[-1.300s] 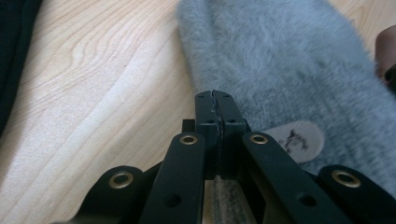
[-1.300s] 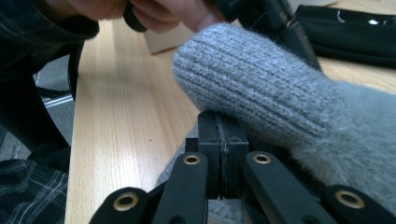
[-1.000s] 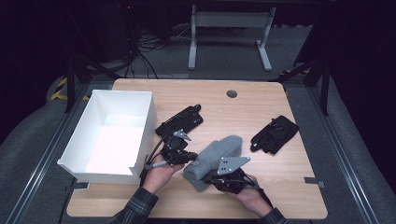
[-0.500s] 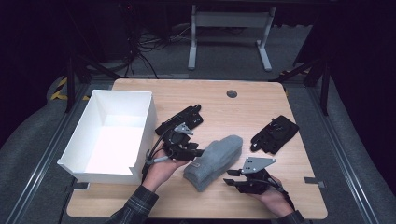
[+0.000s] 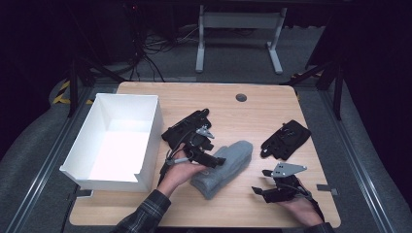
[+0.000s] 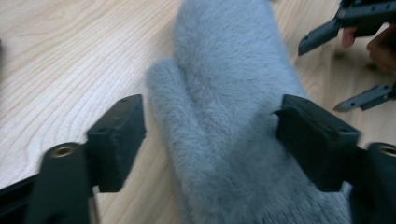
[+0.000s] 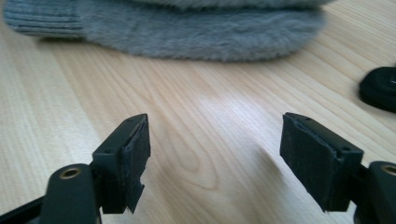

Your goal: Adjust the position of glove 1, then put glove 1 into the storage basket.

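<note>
We see both claws just opened wide: left claw point(image 5: 214, 160) straddles the grey mitten point(image 5: 224, 167) (unpressed), right claw point(image 5: 262, 190) empty at lower right.

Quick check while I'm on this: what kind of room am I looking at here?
Probably a lab or recording workspace, not a home: a bare wooden table under dark surroundings, loose cables and a metal stand on the grey floor behind it, plus a plain white bin and a grey mitten.
</note>
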Demonstrator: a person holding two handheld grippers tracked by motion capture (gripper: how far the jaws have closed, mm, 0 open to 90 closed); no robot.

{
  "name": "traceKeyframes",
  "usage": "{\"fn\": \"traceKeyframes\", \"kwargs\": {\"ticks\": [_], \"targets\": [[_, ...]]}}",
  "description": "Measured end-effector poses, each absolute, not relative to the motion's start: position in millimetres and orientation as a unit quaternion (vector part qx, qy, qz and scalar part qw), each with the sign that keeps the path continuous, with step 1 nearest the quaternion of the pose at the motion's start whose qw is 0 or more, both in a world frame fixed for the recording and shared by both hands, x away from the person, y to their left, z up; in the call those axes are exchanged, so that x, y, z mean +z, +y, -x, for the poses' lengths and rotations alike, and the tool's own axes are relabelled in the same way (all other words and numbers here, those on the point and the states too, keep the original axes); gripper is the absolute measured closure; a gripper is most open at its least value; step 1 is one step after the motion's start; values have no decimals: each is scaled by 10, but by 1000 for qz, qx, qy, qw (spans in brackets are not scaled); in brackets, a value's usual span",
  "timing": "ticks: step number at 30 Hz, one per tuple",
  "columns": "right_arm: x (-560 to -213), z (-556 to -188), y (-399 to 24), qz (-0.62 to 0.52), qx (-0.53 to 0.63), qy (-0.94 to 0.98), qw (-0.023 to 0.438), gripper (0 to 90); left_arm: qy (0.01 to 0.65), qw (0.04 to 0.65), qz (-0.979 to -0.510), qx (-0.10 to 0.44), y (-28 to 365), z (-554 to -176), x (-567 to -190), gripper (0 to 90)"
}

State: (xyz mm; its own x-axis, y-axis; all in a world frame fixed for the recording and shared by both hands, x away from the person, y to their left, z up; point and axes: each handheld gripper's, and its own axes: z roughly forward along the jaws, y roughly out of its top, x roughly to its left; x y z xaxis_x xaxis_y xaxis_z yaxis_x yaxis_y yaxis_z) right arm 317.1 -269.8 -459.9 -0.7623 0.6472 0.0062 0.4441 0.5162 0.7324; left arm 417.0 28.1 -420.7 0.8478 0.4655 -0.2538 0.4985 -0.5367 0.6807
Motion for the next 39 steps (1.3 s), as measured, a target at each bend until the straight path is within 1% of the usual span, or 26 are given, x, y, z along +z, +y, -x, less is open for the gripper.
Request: {"fn": "traceKeyframes", "kwargs": {"ticks": [3,11,17,24,28,31,36,37,38,39], "targets": [[-4605,-3188,-2712,-320,375,859,139,250,269,383,-884,-15,215,-4146,-4251,157],[-4612,-3204,-2717,-324,372,858,144,241,260,361,-895,-22,102,-4109,-4420,100],[-4609,-3211,-2729,-325,374,856,148,238,246,345,-905,-34,37,-4081,-4488,100],[-4606,-3219,-2725,-325,374,855,152,237,234,332,-912,-47,19,-4076,-4497,169],[-4604,-3230,-2747,-329,376,852,156,230,234,323,-915,-56,8,-4078,-4497,240],[-4608,-3234,-2754,-330,376,851,156,223,235,320,-915,-68,0,-4076,-4500,294],[-4631,-3247,-2752,-335,373,851,156,210,231,312,-918,-83,-21,-4075,-4486,430],[-4637,-3249,-2749,-335,372,852,155,207,226,306,-921,-87,-20,-4083,-4478,430],[-4649,-3248,-2738,-336,369,853,153,205,227,304,-921,-88,-26,-4086,-4474,479],[-4649,-3248,-2738,-336,369,853,153,205,227,304,-921,-88,-26,-4086,-4474,498]]}}
